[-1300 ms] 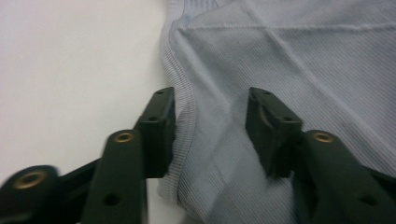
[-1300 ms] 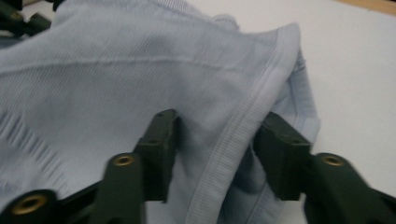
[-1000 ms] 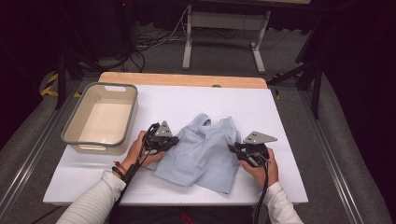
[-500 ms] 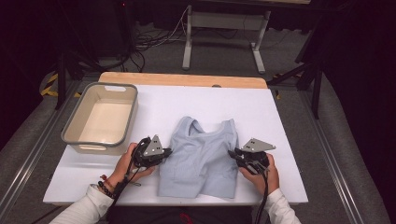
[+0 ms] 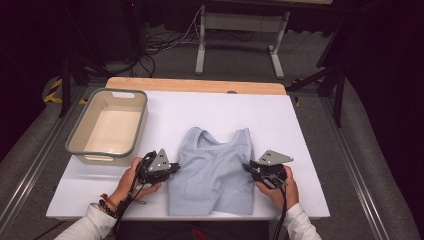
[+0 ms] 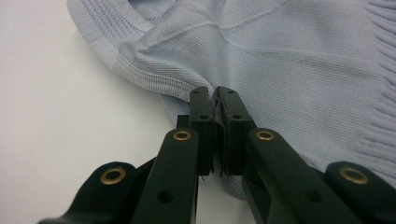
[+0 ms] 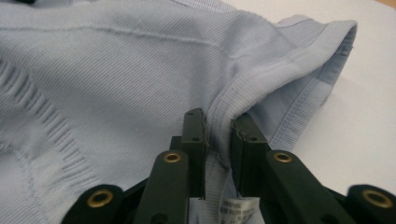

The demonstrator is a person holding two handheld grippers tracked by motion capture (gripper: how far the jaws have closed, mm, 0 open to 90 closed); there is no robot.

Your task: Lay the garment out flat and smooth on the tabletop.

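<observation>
**Pale blue knit top pinned at both sides, flat on white surface**

Pale blue ribbed top (image 5: 212,175) lies spread on the white surface (image 5: 300,130), neckline and straps pointing away from the person, hem at the near edge. Sleeveless, stretchy knit with fine vertical ribs, a raised seam across the chest, and a band of coarser open ribbing lower down. Armhole edges have a thicker folded band.

Left hand (image 5: 131,178) comes in from the bottom left, forearm angled inward, white sleeve and bead bracelet at the wrist. Left claw (image 5: 173,167) lies low and near level, pointing right into the top's left side edge. In the left gripper view, left claw (image 6: 213,95) is clenched on a pinch of the fabric edge just below the armhole band; cloth puckers into the tips.

Right hand (image 5: 277,188) mirrors it from the bottom right, right claw (image 5: 246,169) pointing left into the top's right side edge. In the right gripper view, right claw (image 7: 217,119) has the ribbed armhole band bunched between its jaws, both pads touching fabric, so grasping the top; jaws have just eased slightly apart. A white care label (image 7: 238,207) hangs under the jaws.

Grey-rimmed rectangular plastic bin (image 5: 80,131) with a cream interior sits at the surface's left edge, well apart from the top. A wooden strip (image 5: 195,85) runs along the far edge.
</observation>
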